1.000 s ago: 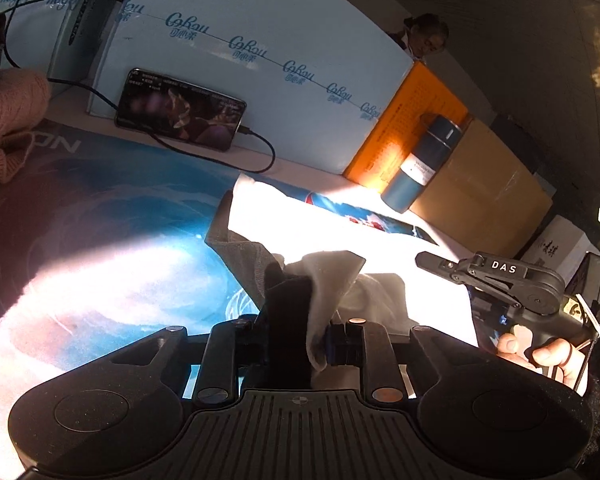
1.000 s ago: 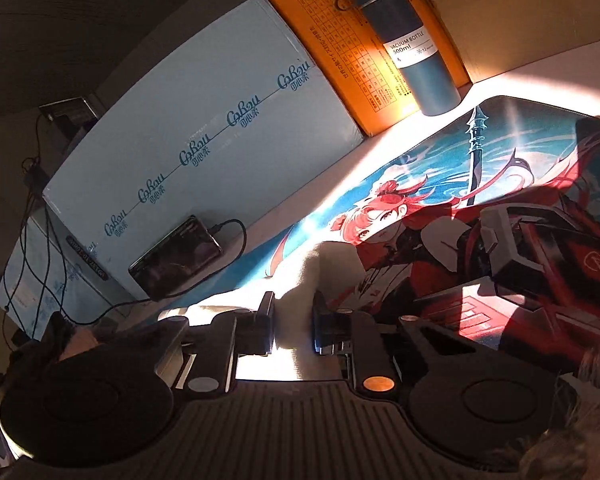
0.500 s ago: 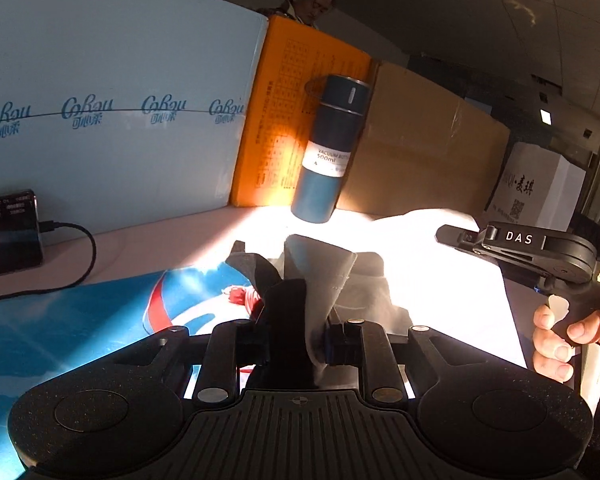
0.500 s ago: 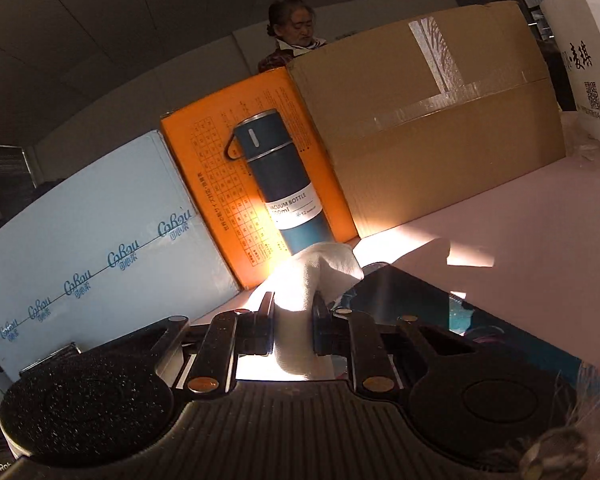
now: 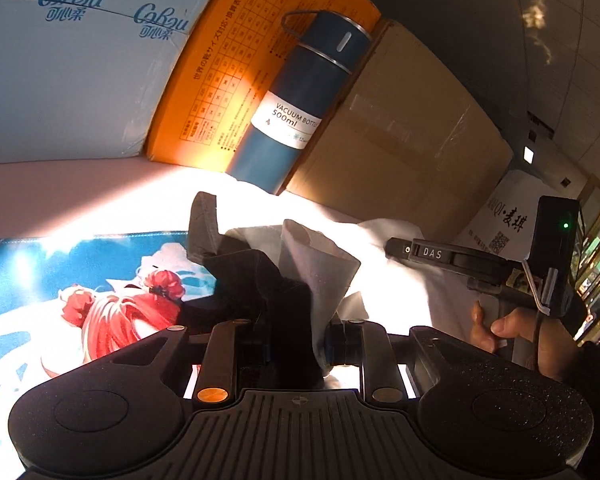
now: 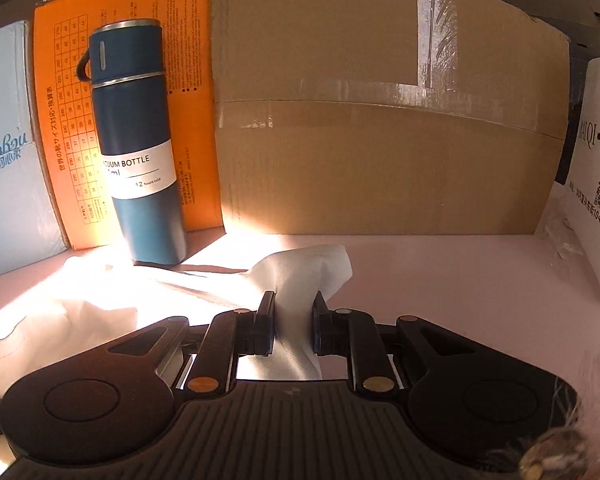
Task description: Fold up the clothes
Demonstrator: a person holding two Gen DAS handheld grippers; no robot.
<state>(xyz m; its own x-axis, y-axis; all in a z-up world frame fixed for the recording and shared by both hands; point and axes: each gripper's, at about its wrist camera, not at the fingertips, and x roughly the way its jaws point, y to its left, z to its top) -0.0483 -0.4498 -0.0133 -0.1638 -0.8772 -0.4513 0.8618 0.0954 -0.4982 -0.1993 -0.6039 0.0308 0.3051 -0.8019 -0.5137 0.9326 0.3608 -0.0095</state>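
While strong sunlight is washing across the pale pink tabletop (image 6: 440, 272), the left gripper (image 5: 298, 344) is pinching a bunched fold of the white fabric garment (image 5: 320, 264) between nearly closed jaws, part of the cloth lying in deep shadow. Just to its right in the left wrist view, the right gripper (image 5: 396, 246), a black tool marked DAS, is being gripped by the person's right hand (image 5: 512, 336). Seen from its own camera, the right gripper (image 6: 294, 328) is clamping another fold of the same white fabric garment (image 6: 300, 272), jaws narrow around it, and the cloth is trailing leftward over the table. Under the garment, a colourful printed desk mat (image 5: 80, 276) with a red-haired figure is lying flat. Behind the cloth, a dark blue cylindrical vacuum bottle (image 6: 134, 148) is standing upright before an orange printed box (image 6: 56, 128), beside a taped brown cardboard box (image 6: 380, 140).
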